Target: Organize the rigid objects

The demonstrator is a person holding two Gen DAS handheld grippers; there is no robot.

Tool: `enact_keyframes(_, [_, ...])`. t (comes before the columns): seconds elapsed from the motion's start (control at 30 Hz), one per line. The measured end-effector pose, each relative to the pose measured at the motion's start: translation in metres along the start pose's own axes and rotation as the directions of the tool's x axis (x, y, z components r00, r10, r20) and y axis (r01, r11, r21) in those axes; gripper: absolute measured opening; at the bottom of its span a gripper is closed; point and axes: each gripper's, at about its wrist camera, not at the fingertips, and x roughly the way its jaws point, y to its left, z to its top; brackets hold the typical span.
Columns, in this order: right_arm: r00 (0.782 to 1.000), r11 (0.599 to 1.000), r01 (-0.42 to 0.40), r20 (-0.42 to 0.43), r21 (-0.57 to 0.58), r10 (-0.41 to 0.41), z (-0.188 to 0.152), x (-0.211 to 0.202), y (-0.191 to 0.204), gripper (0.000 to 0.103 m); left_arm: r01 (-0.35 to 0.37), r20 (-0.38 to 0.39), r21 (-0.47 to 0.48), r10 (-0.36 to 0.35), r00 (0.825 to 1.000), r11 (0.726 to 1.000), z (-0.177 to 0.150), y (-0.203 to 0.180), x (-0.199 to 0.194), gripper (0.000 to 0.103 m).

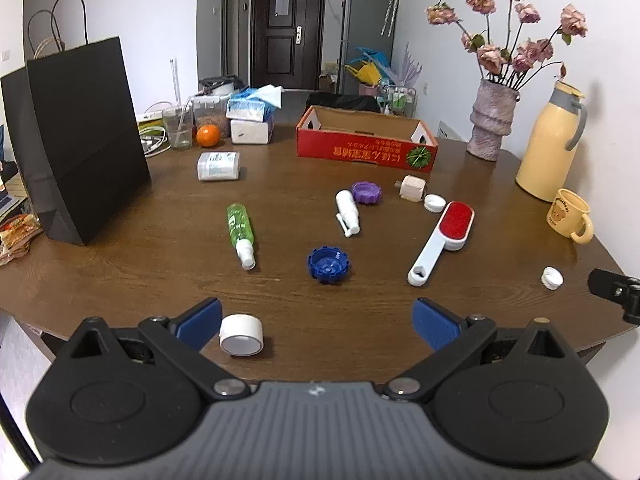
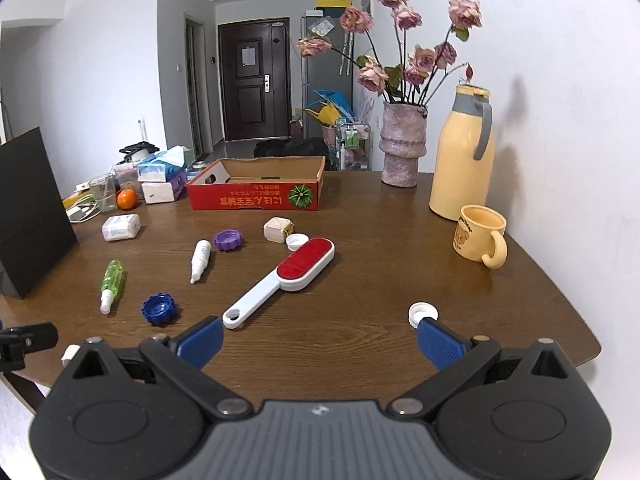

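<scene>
Both the left hand-held gripper (image 1: pixel 316 320) and the right hand-held gripper (image 2: pixel 318 340) are spread wide, holding nothing. Small round white plastic cap (image 1: pixel 241 335) sits near-left on the brown wooden surface (image 1: pixel 160 264), beside the left finger; it'd probably roll off if nudged.

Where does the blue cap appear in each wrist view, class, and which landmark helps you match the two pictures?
Left wrist view: the blue cap lies at centre, on the table ahead of the open left gripper.
Right wrist view: the blue cap lies at lower left, left of the open right gripper.
Shared landmark: the lint brush, right of the cap in both views.
</scene>
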Motion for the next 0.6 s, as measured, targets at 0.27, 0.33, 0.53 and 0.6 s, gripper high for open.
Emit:
enact_keyframes(0.27, [1.0,1.0,0.0,-0.021,0.025,0.001,-0.013,0.027,-0.012,0.103,-0.016,-0.053,-0.035,0.015,0.998,0.999,-0.008,0.015,0.035,0.102])
enact_keyframes(0.33, [1.0,0.999,-0.011,-0.017,0.039,0.012,-0.017,0.033,-0.015,0.103,-0.021,-0.067,-0.049,0.018,0.998,0.999,-0.01,0.019,0.045,0.102])
enact_keyframes(0.53, [0.999,0.996,-0.019,-0.024,0.088,0.021,-0.025,0.055,-0.027,0.103,-0.048,-0.098,-0.087,0.039,0.994,0.995,-0.016,0.032,0.071,0.101])
enact_keyframes(0.6, [0.999,0.995,-0.008,-0.031,0.099,0.012,-0.028,0.062,-0.031,0.103,-0.057,-0.102,-0.091,0.048,0.994,0.994,-0.02,0.035,0.079,0.101])
